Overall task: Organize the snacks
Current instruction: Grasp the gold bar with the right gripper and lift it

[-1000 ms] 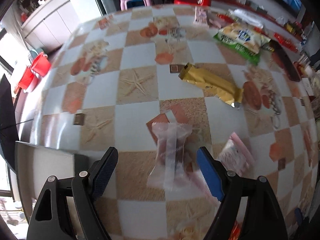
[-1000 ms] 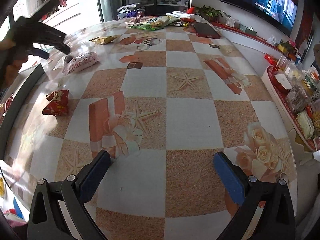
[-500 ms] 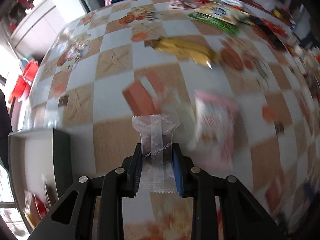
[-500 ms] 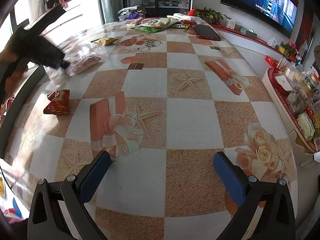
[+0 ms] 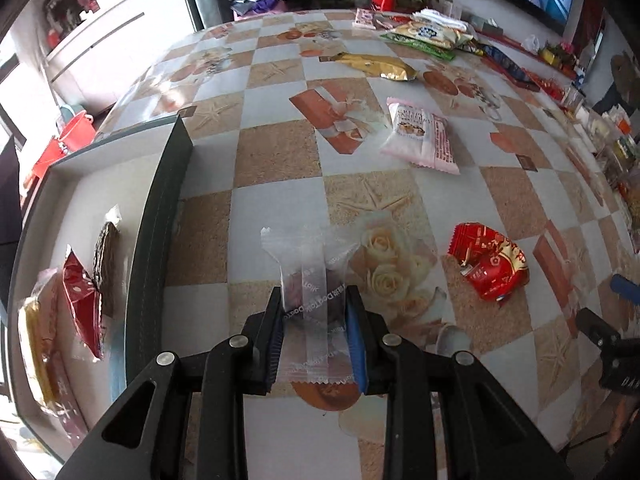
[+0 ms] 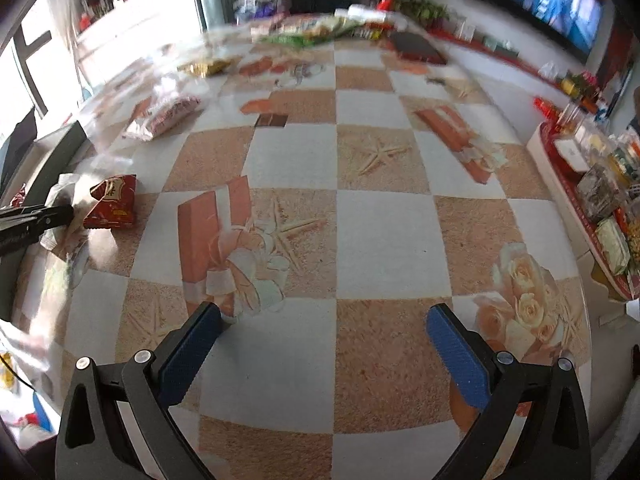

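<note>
My left gripper [image 5: 315, 322] is shut on a clear-wrapped snack [image 5: 310, 280] and holds it above the table, just right of a dark box [image 5: 160, 216] that has several snacks inside. A red snack packet [image 5: 490, 262] lies to the right and also shows in the right wrist view [image 6: 112, 202]. A pink packet [image 5: 422, 134] lies further back. My right gripper [image 6: 320, 344] is open and empty over the patterned table [image 6: 384, 232]; the left gripper shows at its far left [image 6: 36, 222].
A gold packet [image 5: 376, 66] and green-white bags [image 5: 428, 36] lie at the table's far side. A dark flat item [image 6: 416, 46] lies far back. A red tray of goods [image 6: 592, 200] stands off the table's right edge.
My left gripper closed on the clear-wrapped snack, lifted it and swung it left toward the box. The right gripper stayed open and shifted slightly.
</note>
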### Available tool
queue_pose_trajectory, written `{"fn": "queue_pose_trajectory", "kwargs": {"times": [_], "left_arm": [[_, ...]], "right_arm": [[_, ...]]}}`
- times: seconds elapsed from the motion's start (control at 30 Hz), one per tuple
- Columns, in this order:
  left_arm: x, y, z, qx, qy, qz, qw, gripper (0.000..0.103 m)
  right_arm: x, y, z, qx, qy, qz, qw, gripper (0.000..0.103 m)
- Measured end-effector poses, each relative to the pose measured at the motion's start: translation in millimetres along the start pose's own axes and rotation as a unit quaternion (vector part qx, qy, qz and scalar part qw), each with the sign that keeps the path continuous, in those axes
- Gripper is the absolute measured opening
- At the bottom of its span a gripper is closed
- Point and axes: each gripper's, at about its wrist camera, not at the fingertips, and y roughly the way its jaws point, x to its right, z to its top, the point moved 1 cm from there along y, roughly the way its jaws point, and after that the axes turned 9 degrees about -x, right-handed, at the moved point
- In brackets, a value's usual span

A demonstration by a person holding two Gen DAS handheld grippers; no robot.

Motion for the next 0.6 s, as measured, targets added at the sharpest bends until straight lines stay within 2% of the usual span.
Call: {"fn": "queue_pose_trajectory", "kwargs": {"times": [0.07,0.17,0.33,0.47,0.6], "left_arm": [[2,-2,-4,0.012,0.004,0.004,0.9999,0.031],[-2,0,-3,0.018,0.000,-0.001,0.9998,0.031],[-5,2,-2,0.021,-0.008,-0.013,0.9996,0.032],[-5,2,-3,0.029,-0.011,-0.016,0.9994,0.032],[-4,2,-6,0.038,-0.008,-0.014,0.9991,0.032]], "right_arm": [[-2,2,15,-0.027,-0.010,0.022,0.999,0.103],[-5,-2,54,-0.047,-0.002,0.085,0.995,0.103],[-33,-3,128,-0.036,-0.039,0.087,0.995,0.103],[-71,12,189,-0.020,-0.096,0.044,0.994,0.103],[-106,31,230,-0.014,-0.138,0.043,0.989,0.103]]}}
